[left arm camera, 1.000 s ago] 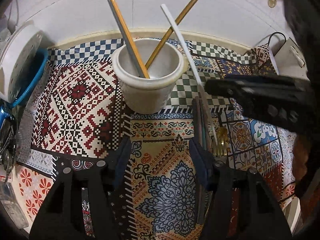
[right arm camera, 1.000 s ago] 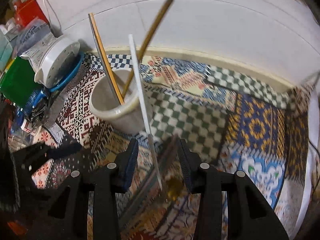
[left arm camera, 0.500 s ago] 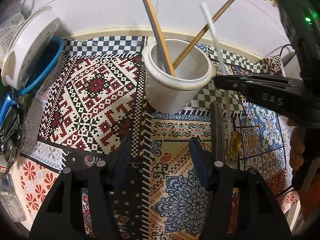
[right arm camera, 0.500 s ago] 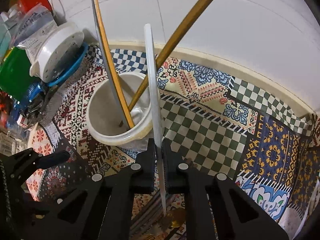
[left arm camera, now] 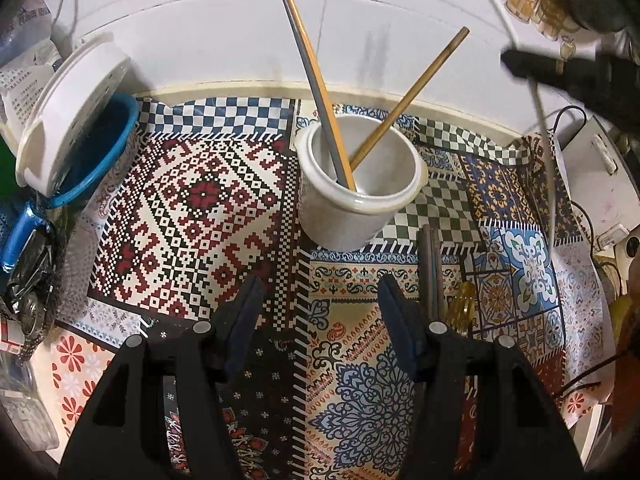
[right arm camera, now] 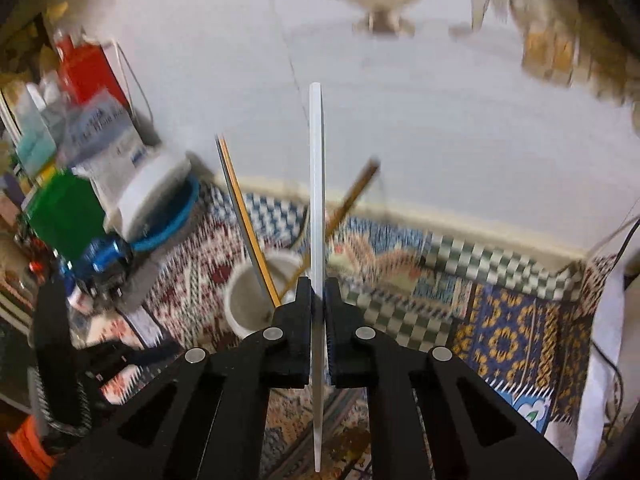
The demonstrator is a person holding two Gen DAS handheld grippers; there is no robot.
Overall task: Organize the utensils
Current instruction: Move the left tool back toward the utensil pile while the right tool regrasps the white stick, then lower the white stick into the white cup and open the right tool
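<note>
A white cup (left arm camera: 356, 184) stands on the patterned cloth (left arm camera: 192, 200) and holds a grey-and-orange pair of chopsticks (left arm camera: 316, 92) and a brown chopstick (left arm camera: 408, 100). My right gripper (right arm camera: 318, 292) is shut on a white utensil handle (right arm camera: 316, 184), held upright in the air to the right of and above the cup (right arm camera: 260, 300). In the left wrist view it hangs blurred at the far right (left arm camera: 546, 152). My left gripper (left arm camera: 320, 296) is open and empty, low over the cloth in front of the cup. More utensils (left arm camera: 432, 272) lie on the cloth right of it.
A white lid (left arm camera: 68, 116) leans on a blue bowl (left arm camera: 100, 152) at the left among clutter. A white box (left arm camera: 596, 176) and cables sit at the right. A white tiled wall (left arm camera: 224, 36) runs behind the cup.
My right gripper closed on the white utensil and lifted it off the cloth, up and to the right. The left gripper stayed open and shifted left.
</note>
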